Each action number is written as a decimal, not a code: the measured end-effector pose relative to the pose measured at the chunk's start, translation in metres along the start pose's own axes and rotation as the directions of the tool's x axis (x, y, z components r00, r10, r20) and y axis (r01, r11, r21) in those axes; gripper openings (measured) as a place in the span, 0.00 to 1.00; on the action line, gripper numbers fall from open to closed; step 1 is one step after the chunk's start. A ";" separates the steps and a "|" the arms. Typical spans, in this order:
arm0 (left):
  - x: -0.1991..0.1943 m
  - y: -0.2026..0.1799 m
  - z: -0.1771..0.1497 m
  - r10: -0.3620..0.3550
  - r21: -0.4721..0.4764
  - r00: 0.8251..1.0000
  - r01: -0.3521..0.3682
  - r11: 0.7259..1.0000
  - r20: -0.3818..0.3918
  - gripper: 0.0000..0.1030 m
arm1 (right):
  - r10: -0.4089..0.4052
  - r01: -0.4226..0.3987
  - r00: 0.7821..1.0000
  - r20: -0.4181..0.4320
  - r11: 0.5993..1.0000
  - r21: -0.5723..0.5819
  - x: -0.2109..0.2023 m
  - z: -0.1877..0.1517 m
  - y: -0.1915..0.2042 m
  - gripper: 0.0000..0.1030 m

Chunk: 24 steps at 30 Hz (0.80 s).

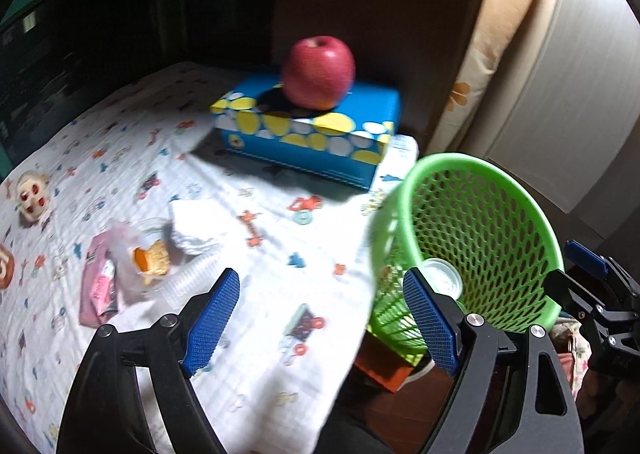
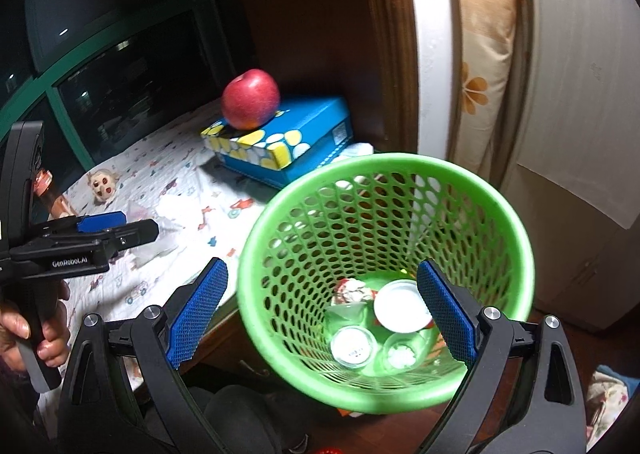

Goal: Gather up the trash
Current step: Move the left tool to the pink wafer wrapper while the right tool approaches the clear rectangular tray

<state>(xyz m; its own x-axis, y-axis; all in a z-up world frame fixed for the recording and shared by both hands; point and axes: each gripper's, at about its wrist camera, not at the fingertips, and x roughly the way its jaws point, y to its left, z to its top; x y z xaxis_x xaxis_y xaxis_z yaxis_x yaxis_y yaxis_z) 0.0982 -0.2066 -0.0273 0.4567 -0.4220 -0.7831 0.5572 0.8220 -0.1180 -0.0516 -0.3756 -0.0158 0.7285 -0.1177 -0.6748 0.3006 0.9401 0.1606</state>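
Still, trash lay loose on the cloth while your basket (image 2: 384, 254) hung off the table edge

Your left gripper (image 1: 320, 318) stood wide and empty above the wrappers (image 1: 128, 266) and crumpled tissue (image 1: 196, 225); your right gripper (image 2: 320, 314) straddled the basket's near wall, its grip unclear. You risked tipping the basket and spilling the cups (image 2: 354, 346), or snagging the patterned cloth (image 1: 260, 334) when pinching thin wrappers
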 end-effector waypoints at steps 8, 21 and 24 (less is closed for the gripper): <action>-0.006 0.068 -0.010 0.086 -0.102 0.996 -0.085 0.991 0.000 0.78 | 0.053 -0.054 0.998 -0.019 0.997 -0.046 0.015 0.004 0.038 0.92; 0.014 0.189 -0.022 0.178 -0.236 0.979 -0.196 0.952 -0.095 0.78 | 0.127 -0.137 0.989 -0.079 0.983 -0.124 0.050 0.006 0.100 0.93; 0.025 0.211 -0.026 0.177 -0.254 0.976 -0.205 0.945 -0.129 0.79 | 0.147 -0.159 0.984 -0.098 0.978 -0.135 0.059 0.006 0.113 0.93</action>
<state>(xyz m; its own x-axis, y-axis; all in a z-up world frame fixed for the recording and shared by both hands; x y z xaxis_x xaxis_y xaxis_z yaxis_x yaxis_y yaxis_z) 0.2091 -0.0338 -0.0874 0.4551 -0.2167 -0.8637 0.2566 0.9607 -0.1058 0.0286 -0.2778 -0.0333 0.7006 0.0534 -0.7115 0.0950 0.9814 0.1671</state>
